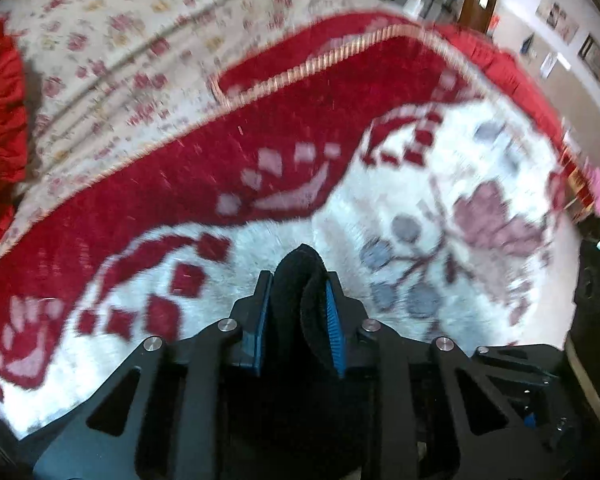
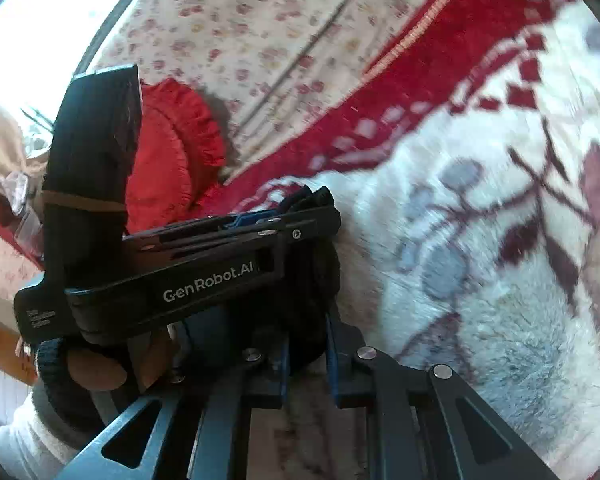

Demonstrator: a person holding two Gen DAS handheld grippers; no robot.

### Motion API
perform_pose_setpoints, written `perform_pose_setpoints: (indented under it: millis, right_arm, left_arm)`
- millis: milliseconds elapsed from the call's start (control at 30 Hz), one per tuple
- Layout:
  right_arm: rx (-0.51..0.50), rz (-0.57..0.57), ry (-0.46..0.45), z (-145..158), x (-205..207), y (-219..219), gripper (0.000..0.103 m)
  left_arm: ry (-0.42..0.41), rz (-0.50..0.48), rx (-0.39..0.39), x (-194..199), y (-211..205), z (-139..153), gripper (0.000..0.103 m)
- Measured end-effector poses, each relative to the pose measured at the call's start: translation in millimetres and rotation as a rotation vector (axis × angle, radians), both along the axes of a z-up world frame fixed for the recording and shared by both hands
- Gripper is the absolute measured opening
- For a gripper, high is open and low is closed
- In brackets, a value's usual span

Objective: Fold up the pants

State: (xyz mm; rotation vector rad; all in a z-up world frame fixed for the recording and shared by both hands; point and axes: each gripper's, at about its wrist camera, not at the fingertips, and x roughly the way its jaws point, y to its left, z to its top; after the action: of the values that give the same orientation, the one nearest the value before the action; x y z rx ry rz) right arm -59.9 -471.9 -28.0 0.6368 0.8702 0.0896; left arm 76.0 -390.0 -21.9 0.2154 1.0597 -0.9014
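The pants are black fabric. In the left wrist view a bunched fold of the pants (image 1: 296, 280) sticks up between the blue pads of my left gripper (image 1: 300, 292), which is shut on it above the blanket. In the right wrist view my right gripper (image 2: 306, 344) is shut on dark pants fabric (image 2: 320, 280). The left gripper (image 2: 308, 204) crosses that view from the left, side-on, its tip pinching black fabric just above my right fingers. Most of the pants are hidden below both grippers.
A fluffy white blanket with a red border (image 1: 420, 184) covers the bed, also in the right wrist view (image 2: 480, 240). Behind it lies a floral sheet (image 1: 112, 40) and a red ruffled cushion (image 2: 168, 152). A room wall with pictures (image 1: 572, 40) is at the far right.
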Motion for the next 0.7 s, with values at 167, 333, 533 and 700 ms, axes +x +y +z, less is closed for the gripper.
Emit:
perform_pose_setpoints:
  millis: [167,333,533,700]
  right_arm:
    - [-0.027,0.106,-0.112,54,7,39,0.014]
    - [-0.023,0.295,-0.169,78,24,113,0.014]
    - [0.013,0.5,-0.066,23,64,209,0.015]
    - [0.056,0.604,0.027,0,64,238,0.026]
  left_arm:
    - [-0.065,0.047,-0.08,-1,55,52,0.024]
    - [-0.087,0.201,-0.113,4,157,74,0.024]
    - [-0.007,0.396,-0.05,6,254,32,0.024]
    - [0.06,0.509,-0.057,-4,304,10,0.024]
